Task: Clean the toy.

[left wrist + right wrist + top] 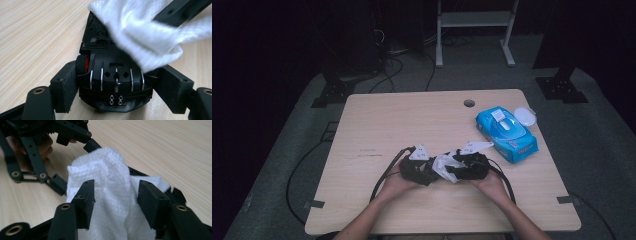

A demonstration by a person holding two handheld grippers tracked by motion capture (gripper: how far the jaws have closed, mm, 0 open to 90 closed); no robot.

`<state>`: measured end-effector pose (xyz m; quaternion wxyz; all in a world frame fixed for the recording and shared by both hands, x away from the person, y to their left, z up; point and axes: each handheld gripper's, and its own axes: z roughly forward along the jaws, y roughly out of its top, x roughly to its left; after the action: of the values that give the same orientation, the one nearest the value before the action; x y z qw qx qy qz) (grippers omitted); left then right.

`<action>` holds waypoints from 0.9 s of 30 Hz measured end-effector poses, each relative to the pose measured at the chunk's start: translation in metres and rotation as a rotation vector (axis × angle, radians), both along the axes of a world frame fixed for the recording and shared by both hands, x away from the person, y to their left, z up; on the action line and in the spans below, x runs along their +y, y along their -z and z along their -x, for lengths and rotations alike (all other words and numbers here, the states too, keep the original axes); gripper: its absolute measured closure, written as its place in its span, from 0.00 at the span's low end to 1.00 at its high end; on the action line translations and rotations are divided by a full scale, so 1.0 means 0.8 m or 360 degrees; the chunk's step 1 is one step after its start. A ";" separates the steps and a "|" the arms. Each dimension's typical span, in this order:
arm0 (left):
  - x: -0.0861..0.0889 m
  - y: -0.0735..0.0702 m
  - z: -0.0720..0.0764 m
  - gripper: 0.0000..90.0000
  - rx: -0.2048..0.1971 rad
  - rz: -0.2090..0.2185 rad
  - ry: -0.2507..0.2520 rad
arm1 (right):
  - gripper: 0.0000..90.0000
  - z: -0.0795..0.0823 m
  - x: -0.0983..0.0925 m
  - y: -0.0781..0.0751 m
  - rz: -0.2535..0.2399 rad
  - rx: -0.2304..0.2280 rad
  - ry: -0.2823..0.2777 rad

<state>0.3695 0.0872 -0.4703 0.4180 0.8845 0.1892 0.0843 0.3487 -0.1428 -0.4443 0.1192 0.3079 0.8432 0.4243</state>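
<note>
- At the worktop's (377, 125) near middle: both grippers meet, a white wipe (443, 165) between them.
- Left gripper (115, 82): jaws clamp a black device (115, 75), pads against its sides. Device rests on the wood.
- Right gripper (116, 195): jaws stand either side of the wipe, pads at the cloth; whether they press it I cannot tell. Wipe drapes over the device.
- Blue wipes pack (507, 131) lies at the right, well apart, a round lid (525, 116) just beside it.
</note>
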 end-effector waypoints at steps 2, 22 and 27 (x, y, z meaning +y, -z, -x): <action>0.000 0.000 0.000 0.27 -0.0004 -0.0003 0.0002 | 0.62 -0.002 0.010 0.002 0.0010 -0.0003 -0.0016; -0.001 -0.002 0.001 0.28 -0.0034 -0.0013 0.0024 | 0.93 -0.003 0.018 0.009 0.0016 -0.0033 -0.0023; -0.001 -0.001 0.002 0.28 -0.0043 -0.0035 0.0034 | 0.93 0.002 0.049 0.008 0.0026 -0.0074 -0.0120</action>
<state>0.3679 0.0866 -0.4695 0.4117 0.8898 0.1733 0.0938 0.3473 -0.1039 -0.4506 0.1254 0.2650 0.8546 0.4287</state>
